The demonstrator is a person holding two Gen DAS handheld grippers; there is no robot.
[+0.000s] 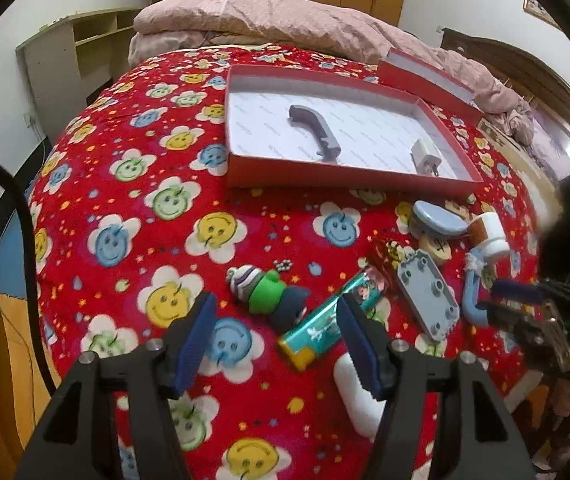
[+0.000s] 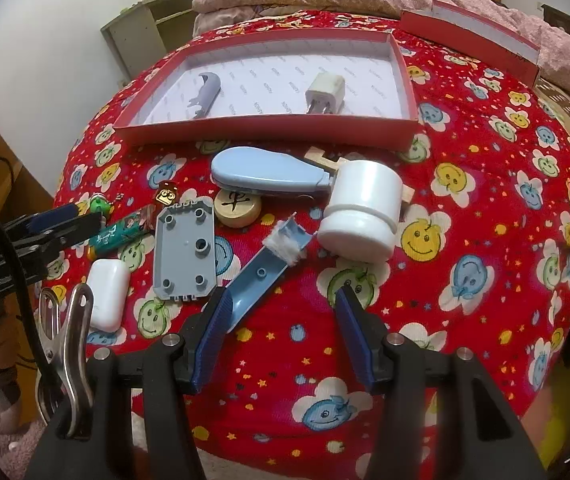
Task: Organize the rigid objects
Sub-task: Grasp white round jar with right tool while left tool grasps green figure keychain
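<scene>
— From the left wrist, what do you see?

— The left gripper (image 1: 279, 334) hangs over the red blanket (image 1: 133, 152), jaws apart and gripping nothing. Between them, lower down, lie a toy figure (image 1: 269, 296) and a teal lighter (image 1: 325, 320); a white case (image 1: 351, 392) sits beside the right-hand finger. The red box (image 1: 349, 178) stands farther up the bed, with a grey handle (image 1: 317, 132) and a charger (image 1: 425, 156) already in it.

— Which looks easiest to lift?

— The lighter, I think: light, stiff, but glossy, so likely slippery. I'd pinch it across its narrow sides, mid-length.

— And the right wrist?

— The right gripper (image 2: 281, 336) is released too, nothing between its jaws. A blue scoop (image 2: 265, 272) reaches its left finger; I can't tell whether they touch. A grey plate (image 2: 185, 252), a wooden disc (image 2: 237, 204), a blue clipper (image 2: 261, 172) and a white jar (image 2: 361, 216) lie between it and the box (image 2: 269, 126).

— The jar?

— Rigid, smooth and round, lying tilted; it could roll. Grip it across the body.
</scene>
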